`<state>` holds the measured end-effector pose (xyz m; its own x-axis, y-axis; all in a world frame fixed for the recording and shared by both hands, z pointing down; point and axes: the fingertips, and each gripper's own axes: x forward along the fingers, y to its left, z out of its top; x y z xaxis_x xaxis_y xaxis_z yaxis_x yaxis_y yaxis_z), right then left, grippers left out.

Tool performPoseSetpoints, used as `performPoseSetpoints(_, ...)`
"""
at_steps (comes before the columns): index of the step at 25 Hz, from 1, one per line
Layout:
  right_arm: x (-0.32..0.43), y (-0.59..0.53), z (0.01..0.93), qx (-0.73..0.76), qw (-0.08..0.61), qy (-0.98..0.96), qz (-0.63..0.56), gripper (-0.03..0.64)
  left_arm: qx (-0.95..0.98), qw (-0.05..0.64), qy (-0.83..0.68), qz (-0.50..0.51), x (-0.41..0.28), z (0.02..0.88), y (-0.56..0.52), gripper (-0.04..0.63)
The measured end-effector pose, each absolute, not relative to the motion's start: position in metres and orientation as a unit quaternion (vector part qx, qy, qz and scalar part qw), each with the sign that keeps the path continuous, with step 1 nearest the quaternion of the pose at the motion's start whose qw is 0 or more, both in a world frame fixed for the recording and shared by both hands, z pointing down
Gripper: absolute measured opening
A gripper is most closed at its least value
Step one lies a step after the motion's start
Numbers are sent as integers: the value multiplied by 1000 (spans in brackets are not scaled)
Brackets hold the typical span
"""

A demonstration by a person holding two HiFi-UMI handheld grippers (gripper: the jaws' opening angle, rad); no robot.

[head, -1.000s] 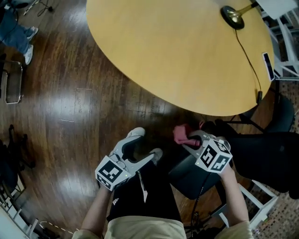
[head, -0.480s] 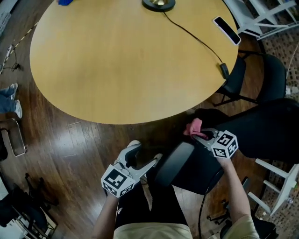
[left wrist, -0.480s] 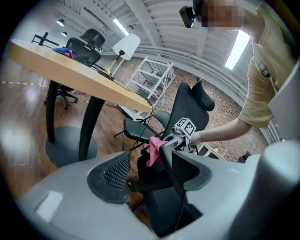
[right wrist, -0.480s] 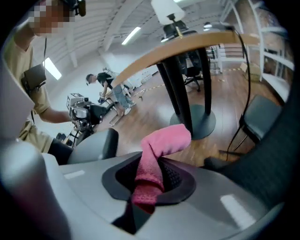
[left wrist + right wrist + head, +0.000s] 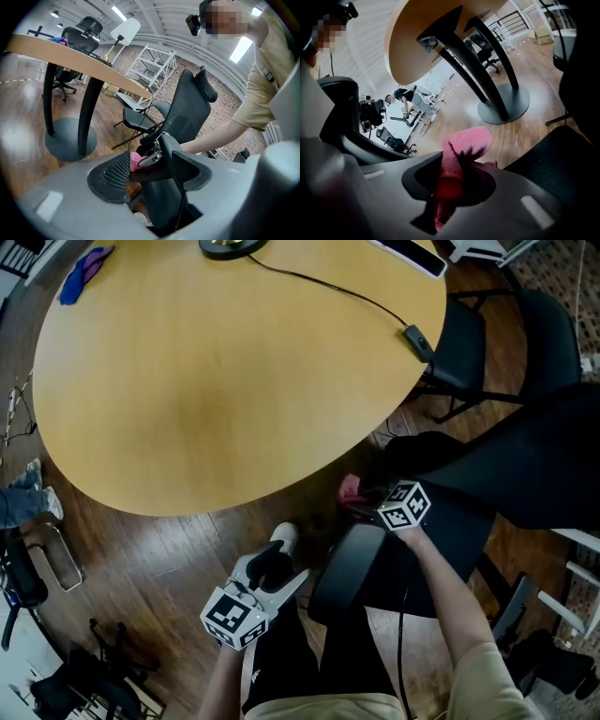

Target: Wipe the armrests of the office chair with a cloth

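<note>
Your right gripper point(image 5: 461, 173) has its jaws clamped on the pink cloth point(image 5: 464, 145), with a bunched tuft sticking out past the tips. In the head view the cloth point(image 5: 350, 488) sits at the far end of the dark armrest point(image 5: 339, 568), close under the table point(image 5: 234, 362) edge; whether it presses on the pad I can't tell.

Your left gripper point(image 5: 284, 566) hangs just beside the armrest's near end with its jaws spread wide and nothing in them, so nothing steadies the office chair point(image 5: 525, 456).

Here is where I think it could go wrong:
- Push along the pad and the chair may swivel or roll away, so the cloth skims instead of wiping.
- The grip looks to be on a narrow fold. Drag on the pad could pull the cloth out, or the bare jaws could scrape the armrest.
- The cable point(image 5: 403, 615) running under your right forearm could catch on the armrest.
</note>
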<state>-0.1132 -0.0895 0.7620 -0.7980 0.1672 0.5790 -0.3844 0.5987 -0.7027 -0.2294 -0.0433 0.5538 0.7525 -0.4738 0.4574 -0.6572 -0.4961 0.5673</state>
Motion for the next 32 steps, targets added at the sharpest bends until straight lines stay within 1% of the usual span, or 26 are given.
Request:
performPoseSetpoints(2,-114,-86,754,43,298,-841,450,57,856,380,-329,121,-228,557,-42,262)
performPoseSetpoints(3,-116,-83,745,25,277,-843,461,56,856,381,-328,119,-226,557,-41,262)
performPoseSetpoints(6,-119,-72,703,-32,183,-835,518,56,858,382,-324,114,-220,550,-42,262)
performPoseSetpoints(11,-123,-64,646,-107,71,-819,559,57,864,378,-315,111,-213,546,-46,262)
performPoseSetpoints(13,-122,-60,629,-129,39,-811,569,57,866,376,-312,109,-212,549,-42,262)
performPoseSetpoints(15,-119,-58,625,-131,25,-807,576,52,865,378,-310,111,-211,550,-38,262)
performPoseSetpoints(17,-116,-58,627,-116,28,-811,572,53,864,379,-310,115,-212,549,-37,262)
performPoseSetpoints(18,-113,-58,632,-97,44,-820,562,55,864,378,-311,116,-213,549,-37,262)
performPoseSetpoints(22,-84,-56,651,36,147,-856,495,57,865,374,-317,108,-221,532,-41,262)
performPoseSetpoints(24,-59,-52,645,119,169,-855,476,57,867,369,-318,101,-223,516,-44,262)
performPoseSetpoints(28,-9,-51,588,276,180,-846,419,58,882,335,-317,94,-221,471,-61,262)
performPoseSetpoints(32,9,-67,486,397,158,-850,309,58,912,269,-303,62,-205,395,-99,262)
